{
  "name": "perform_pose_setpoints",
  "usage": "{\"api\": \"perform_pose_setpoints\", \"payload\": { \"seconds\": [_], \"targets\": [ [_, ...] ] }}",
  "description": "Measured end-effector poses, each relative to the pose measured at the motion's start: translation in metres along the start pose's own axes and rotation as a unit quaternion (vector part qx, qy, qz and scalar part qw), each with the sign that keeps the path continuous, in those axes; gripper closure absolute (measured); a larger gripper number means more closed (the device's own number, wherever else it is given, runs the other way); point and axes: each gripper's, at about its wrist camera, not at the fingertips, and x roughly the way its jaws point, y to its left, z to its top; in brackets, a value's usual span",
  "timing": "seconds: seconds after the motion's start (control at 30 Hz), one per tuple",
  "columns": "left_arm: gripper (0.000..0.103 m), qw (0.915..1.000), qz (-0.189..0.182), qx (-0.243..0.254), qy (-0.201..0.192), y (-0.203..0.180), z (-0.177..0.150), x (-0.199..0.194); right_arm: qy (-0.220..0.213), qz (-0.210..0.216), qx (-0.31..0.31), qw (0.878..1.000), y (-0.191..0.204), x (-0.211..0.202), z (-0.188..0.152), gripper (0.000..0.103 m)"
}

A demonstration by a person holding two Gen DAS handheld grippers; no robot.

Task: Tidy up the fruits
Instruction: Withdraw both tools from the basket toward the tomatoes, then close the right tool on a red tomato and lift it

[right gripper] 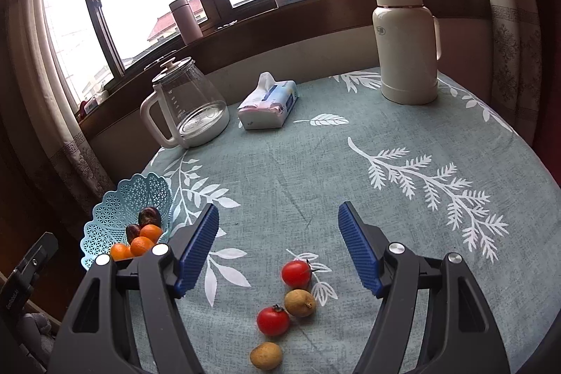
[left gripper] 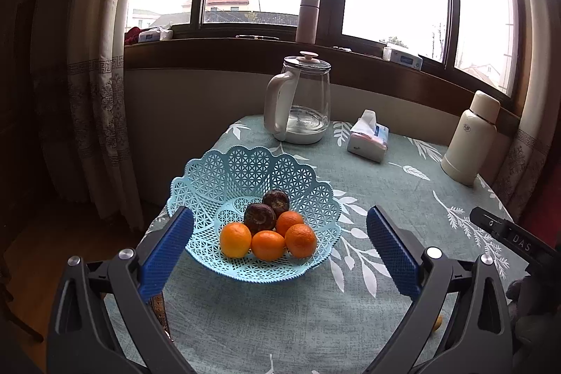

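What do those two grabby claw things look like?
Both the left gripper and the right gripper have black angular plastic arms with silver round bolts. Each has two flat blue fingers with bumpy, ridged pads.

Both wrist views low, windowward, sharing basket (left gripper: 210,170), kettle (right gripper: 189,107).

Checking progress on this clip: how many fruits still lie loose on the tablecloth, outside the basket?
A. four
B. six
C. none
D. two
A: the right wrist view shows two tomatoes and two small brown fruits on the tablecloth between the open right claw fingers, while the basket holds oranges and dark fruits.
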Motion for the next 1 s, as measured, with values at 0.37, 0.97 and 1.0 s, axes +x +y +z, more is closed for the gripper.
{"api": "perform_pose_setpoints", "payload": {
  "seconds": [0.37, 0.97, 1.0],
  "targets": [
    [0.003, 0.9995, -0.02, 0.017, 0.02, -0.02, -0.011, 0.009, 0.028, -0.022, 0.004, 0.999, -0.026, 0.008, -0.017, 0.032],
    [0.003, 0.9972, -0.048, 0.044, 0.037, -0.045, -0.023, 0.012, 0.14, 0.007, -0.026, 0.99, -0.01, 0.067, -0.034, 0.05],
    [0.003, 0.9972, -0.048, 0.043, 0.037, -0.044, -0.023, 0.012, 0.142, 0.006, -0.03, 0.989, -0.008, 0.07, -0.035, 0.052]
  ]
}}
